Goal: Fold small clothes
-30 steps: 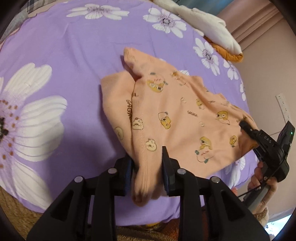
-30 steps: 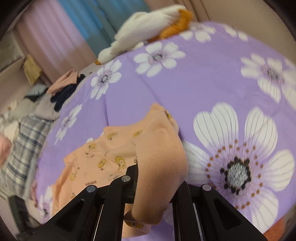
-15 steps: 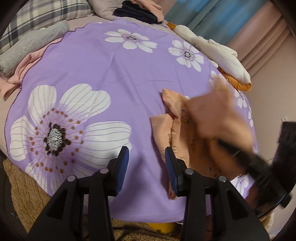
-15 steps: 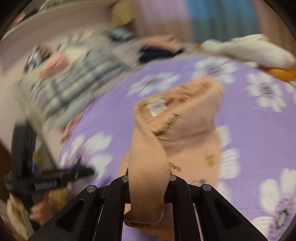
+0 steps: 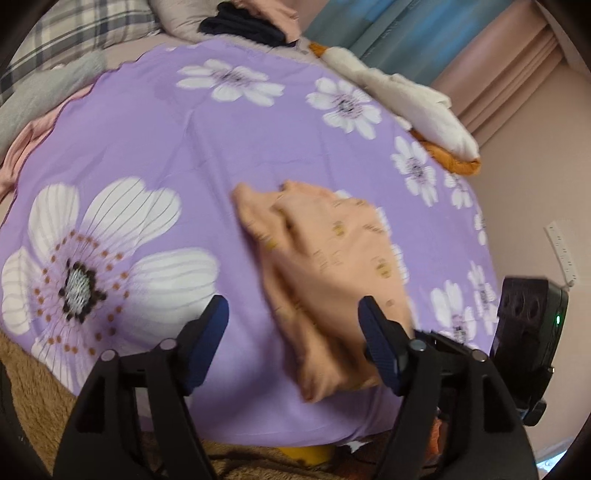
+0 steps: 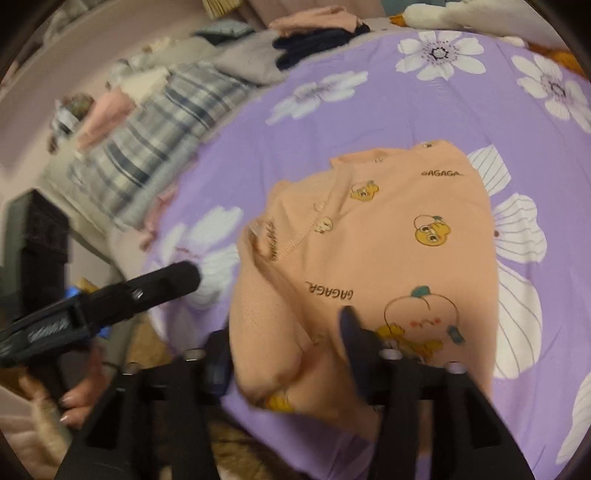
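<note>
A small peach garment (image 5: 325,266) printed with yellow cartoon faces and "GAGAGA" lies folded over itself on the purple flowered sheet (image 5: 177,147). It also shows in the right wrist view (image 6: 388,243). My left gripper (image 5: 291,332) is open and empty, hovering above the sheet just left of the garment. My right gripper (image 6: 284,350) is open, its jaws standing either side of the garment's near edge without pinching it. The left gripper also shows in the right wrist view (image 6: 110,295), off to the left.
A cream and orange cloth pile (image 5: 413,99) lies at the far right of the bed. Dark and pink clothes (image 5: 255,22) sit at the head, beside a plaid blanket (image 6: 155,147). A brown fuzzy rug (image 5: 33,391) lies below the bed's near edge.
Both grippers have let go of the garment and opened wide. The right gripper swung the sleeve across and dropped it, leaving the garment folded over itself. The left gripper pulled back to the left.
</note>
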